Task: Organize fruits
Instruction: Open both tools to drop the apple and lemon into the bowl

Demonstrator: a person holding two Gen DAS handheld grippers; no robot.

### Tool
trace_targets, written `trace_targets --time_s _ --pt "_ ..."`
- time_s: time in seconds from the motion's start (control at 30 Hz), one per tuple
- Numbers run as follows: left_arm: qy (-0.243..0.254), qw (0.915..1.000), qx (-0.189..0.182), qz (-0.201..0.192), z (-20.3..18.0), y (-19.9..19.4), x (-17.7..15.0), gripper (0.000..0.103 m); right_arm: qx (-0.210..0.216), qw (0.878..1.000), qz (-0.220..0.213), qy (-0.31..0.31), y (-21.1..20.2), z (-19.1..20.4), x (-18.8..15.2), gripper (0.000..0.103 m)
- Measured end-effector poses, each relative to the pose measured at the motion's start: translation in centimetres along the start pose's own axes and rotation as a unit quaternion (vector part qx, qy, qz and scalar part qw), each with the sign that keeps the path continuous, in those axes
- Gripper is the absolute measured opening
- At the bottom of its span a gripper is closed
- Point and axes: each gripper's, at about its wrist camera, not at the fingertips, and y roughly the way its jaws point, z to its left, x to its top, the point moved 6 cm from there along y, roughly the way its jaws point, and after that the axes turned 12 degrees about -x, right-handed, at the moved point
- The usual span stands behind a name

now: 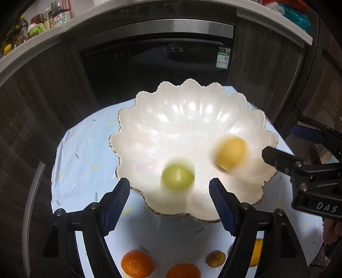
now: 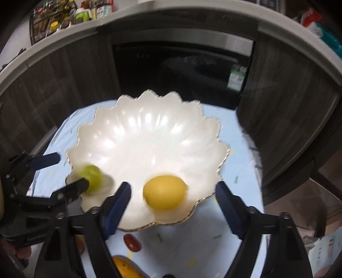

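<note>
Hovering released over the bowl, the left gripper and right gripper hold nothing. The green fruit and yellow fruit lie blurred inside it. The oranges wait on the tabletop on the bowl's near side, below the left gripper.

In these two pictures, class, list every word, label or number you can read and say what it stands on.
"DAS": white letters on the black body of the right gripper, seen from the left wrist.
Green-and-white sticker on the black appliance door: print too small to read.
Control symbols on that door: too small.
Bottle labels on the grey shelf: blurred, unreadable.
</note>
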Motion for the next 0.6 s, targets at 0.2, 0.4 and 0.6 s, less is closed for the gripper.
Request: trace_targets --time_s 0.2,0.4,0.6 --pt "-0.013 0.9997 0.018 -0.014 0.5 -1.5 0.3 0.085 -0.012 1.0 -0.014 0.014 -1.3 -0.7 0.5 0.084" --pt "-0.02 0.9992 0.027 -0.021 0.8 -2.9 0.0 0.086 -0.011 0.999 -0.023 0.021 -2.6 -0.6 0.3 0.084" --pt "-0.022 0.9988 0.034 -0.029 0.7 -4.2 -0.4 0.086 -0.01 0.999 -0.027 0.022 -3.5 -0.3 0.1 0.084"
